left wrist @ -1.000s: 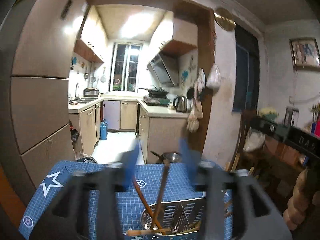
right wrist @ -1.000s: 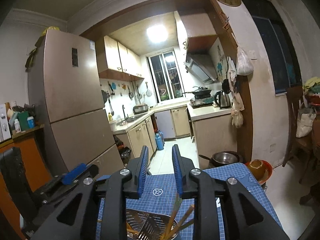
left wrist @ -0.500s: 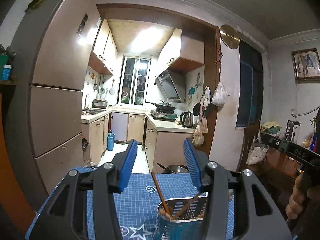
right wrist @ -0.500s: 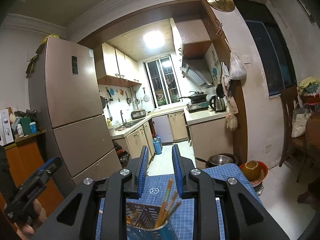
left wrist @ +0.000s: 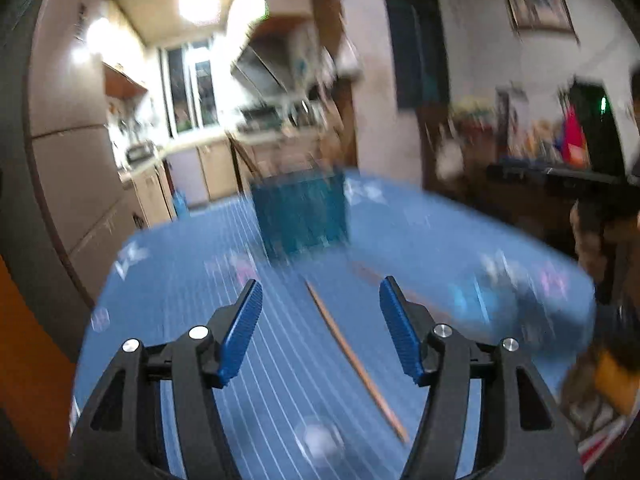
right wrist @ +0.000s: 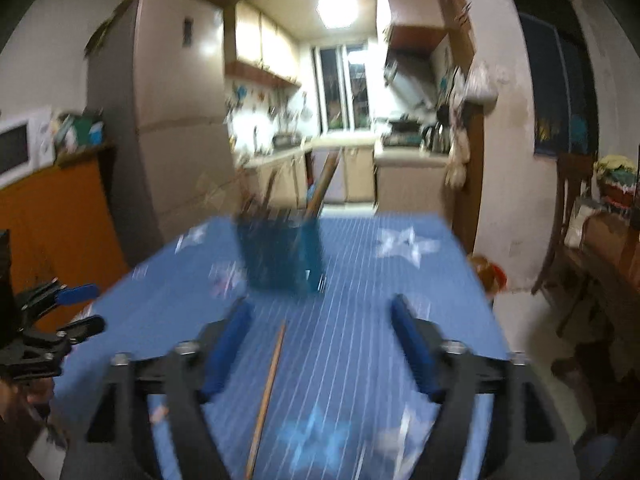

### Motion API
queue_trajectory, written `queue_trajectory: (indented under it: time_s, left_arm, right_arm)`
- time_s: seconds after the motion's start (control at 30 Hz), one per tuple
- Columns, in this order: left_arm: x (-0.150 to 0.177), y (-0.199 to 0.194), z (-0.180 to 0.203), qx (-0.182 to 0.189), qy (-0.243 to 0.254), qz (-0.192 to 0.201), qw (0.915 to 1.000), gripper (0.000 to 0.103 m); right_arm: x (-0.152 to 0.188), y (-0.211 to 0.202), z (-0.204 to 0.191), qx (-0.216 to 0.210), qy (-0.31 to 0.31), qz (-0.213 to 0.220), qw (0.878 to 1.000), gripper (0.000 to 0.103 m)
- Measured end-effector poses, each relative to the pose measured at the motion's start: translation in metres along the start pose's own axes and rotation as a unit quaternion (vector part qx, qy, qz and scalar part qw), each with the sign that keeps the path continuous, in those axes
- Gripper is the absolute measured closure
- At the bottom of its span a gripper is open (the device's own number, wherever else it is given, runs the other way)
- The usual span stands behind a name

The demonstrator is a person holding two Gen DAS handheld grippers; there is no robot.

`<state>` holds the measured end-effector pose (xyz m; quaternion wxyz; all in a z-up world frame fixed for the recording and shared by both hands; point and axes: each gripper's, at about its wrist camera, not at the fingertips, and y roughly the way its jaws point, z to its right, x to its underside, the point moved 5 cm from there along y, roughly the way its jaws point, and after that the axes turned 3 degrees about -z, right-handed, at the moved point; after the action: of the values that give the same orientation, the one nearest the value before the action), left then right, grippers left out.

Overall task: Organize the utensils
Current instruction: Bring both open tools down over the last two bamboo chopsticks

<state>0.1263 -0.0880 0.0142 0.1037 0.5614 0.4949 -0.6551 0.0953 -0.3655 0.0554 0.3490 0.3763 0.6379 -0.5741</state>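
Blue mat (left wrist: 192,320): slim wooden chopstick (left wrist: 352,356)

Left gripper (left wrist: 320,306) jaws just widened — a chopstick (left wrist: 354,358) lies between them on the blue mat (left wrist: 192,280)

The left gripper (left wrist: 320,296) points forward and somewhat downward over the table, its blue-padded jaws spread apart after just opening further, with nothing pressed between the pads. The right gripper (right wrist: 320,312) points the same way, its jaws having just swung wide, blurred, gripping nothing. In the right wrist view, the left gripper (right wrist: 76,308) appears near the table's left edge.
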Motion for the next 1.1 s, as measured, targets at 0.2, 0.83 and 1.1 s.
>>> queue_trajectory:
  time_s: [0.2,0.83,1.1]
  left_arm:
    - [0.064,-0.001,0.043,-0.015,0.011,-0.064,0.9977,0.044]
    - [0.102,0.038,0.043,-0.012,-0.075,-0.098,0.9923,0.057]
    - [0.099,0.040,0.044,-0.017,-0.077,-0.092,0.9926,0.057]
  right_arm:
    - [0.093,-0.014,-0.050,-0.003,-0.028,-0.060,0.998,0.026]
    - [0.135,0.034,-0.062,0.010,-0.014,-0.103,0.995,0.070]
    - [0.138,0.036,-0.063,0.026,-0.025,-0.081,0.996,0.070]
